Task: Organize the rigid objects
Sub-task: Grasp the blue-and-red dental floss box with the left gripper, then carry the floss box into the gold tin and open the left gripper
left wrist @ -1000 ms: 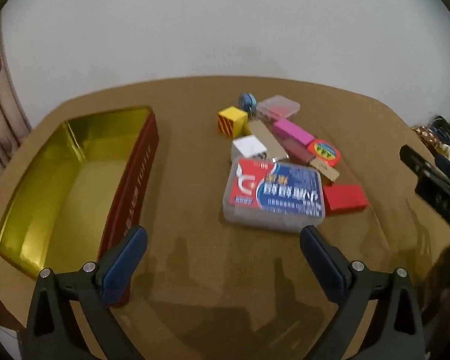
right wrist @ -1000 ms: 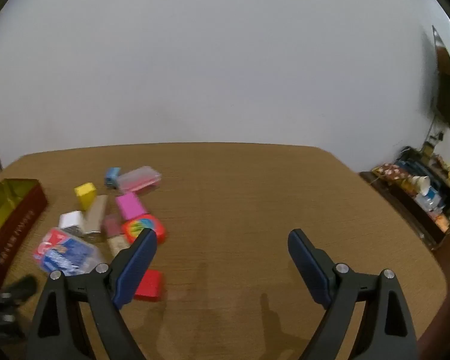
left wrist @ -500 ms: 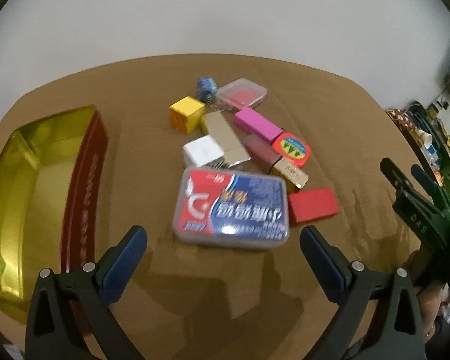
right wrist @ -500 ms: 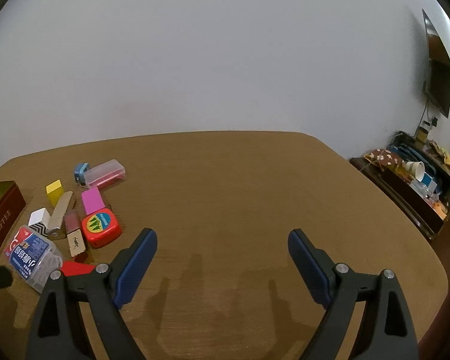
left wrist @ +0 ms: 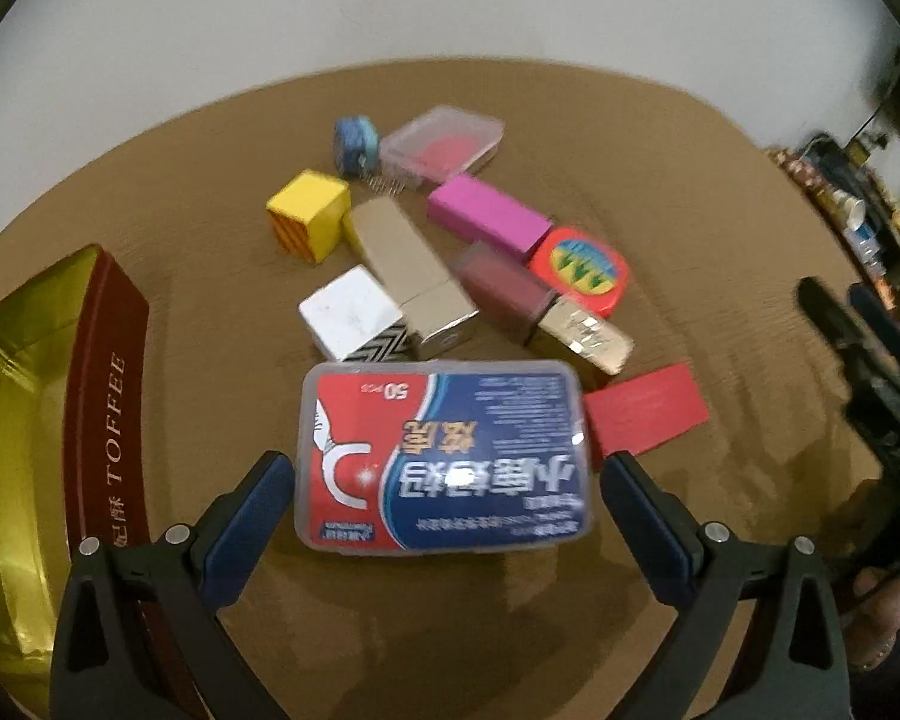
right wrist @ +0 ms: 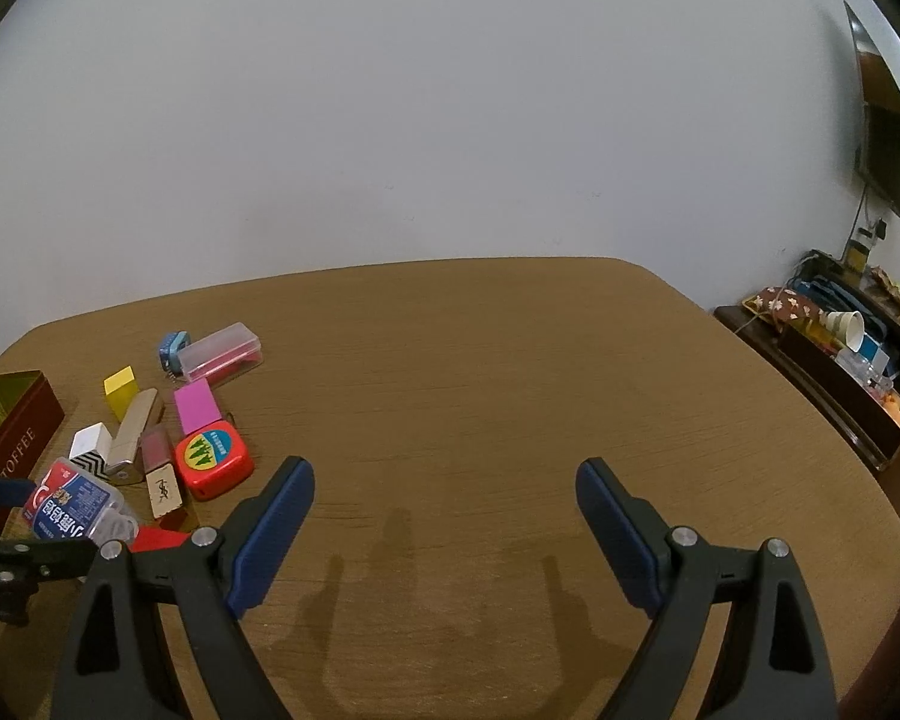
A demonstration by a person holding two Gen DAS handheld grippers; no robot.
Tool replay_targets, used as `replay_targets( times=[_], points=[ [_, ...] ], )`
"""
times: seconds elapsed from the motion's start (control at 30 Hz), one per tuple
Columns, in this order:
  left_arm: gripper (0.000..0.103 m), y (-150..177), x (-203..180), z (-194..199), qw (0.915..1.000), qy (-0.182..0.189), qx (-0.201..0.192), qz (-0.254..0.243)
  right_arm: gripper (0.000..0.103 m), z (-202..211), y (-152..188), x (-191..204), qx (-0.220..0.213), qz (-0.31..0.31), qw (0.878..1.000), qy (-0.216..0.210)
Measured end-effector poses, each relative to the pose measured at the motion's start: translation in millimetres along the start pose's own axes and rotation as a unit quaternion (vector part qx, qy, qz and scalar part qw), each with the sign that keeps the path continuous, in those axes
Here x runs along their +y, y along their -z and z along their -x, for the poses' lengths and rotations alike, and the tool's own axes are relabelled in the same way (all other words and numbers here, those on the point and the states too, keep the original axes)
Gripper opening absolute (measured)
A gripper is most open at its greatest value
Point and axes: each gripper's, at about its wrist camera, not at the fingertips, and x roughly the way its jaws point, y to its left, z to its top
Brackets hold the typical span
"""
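We are closing in: the left gripper (left wrist: 447,483) has been moving forward and down over the last second, so the clear box (left wrist: 442,457) is now sitting between its spread jaws, not yet pinched, near the toffee tin (left wrist: 27,420). Our right gripper (right wrist: 444,519) is hanging spread over bare table (right wrist: 510,360), holding nothing.

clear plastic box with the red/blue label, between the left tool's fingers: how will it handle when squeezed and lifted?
The plastic box looks rigid, so probably little flex. Its glossy sides may slip against the left tool's pads. Flat and shallow, it is unlikely to roll; it is probably light. Its long side nearly fills the open fingers, leaving little margin.
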Motion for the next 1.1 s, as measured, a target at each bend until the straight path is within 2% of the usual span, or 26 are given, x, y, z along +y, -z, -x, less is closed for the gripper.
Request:
replay_targets(
  times=[0.03,0.07,0.27,0.37,0.47,0.53,0.6,0.67,0.8,0.87,0.97,1.1],
  points=[
    [0.09,-1,2,-5,1.0,-0.003,0.009,0.001,0.091,-1,-1,0,0.0,-0.001,1.0,0.0],
    [0.09,1,3,-8,0.9999,0.001,0.014,0.001,0.091,-1,-1,0,0.001,-0.001,1.0,-0.001],
    [0.089,18,1,1,0.9999,-0.01,-0.009,-0.007,0.091,-5,-1,1,0.007,-0.005,1.0,-0.004],
    [0.089,25,1,35,0.9992,-0.016,-0.037,-0.005,0.091,-5,1,-1,0.007,-0.01,1.0,-0.008],
    [0.09,28,22,80,0.9976,-0.028,-0.063,0.011,0.091,-6,1,-1,0.009,-0.012,1.0,-0.008],
    [0.09,26,49,105,0.9954,-0.06,-0.069,0.029,0.091,-5,1,-1,0.009,-0.01,1.0,-0.008],
    [0.09,17,82,118,0.9921,-0.09,-0.056,0.066,0.091,-5,1,0,0.009,-0.009,1.0,-0.008],
    [0.09,14,131,117,0.9841,-0.122,-0.033,0.125,0.091,-4,1,-1,0.009,-0.008,1.0,-0.008],
    [0.089,11,202,94,0.9623,-0.129,0.005,0.239,0.091,-5,0,0,0.011,-0.006,1.0,-0.008],
    [0.09,7,212,86,0.9584,-0.138,0.004,0.25,0.091,-5,0,-1,0.012,-0.005,1.0,-0.009],
    [0.09,-2,220,65,0.9578,-0.16,0.01,0.238,0.091,-5,0,-2,0.014,-0.004,1.0,-0.012],
    [0.09,-2,225,38,0.9577,-0.162,0.032,0.236,0.091,-6,0,-1,0.017,-0.004,1.0,-0.015]
  ],
)
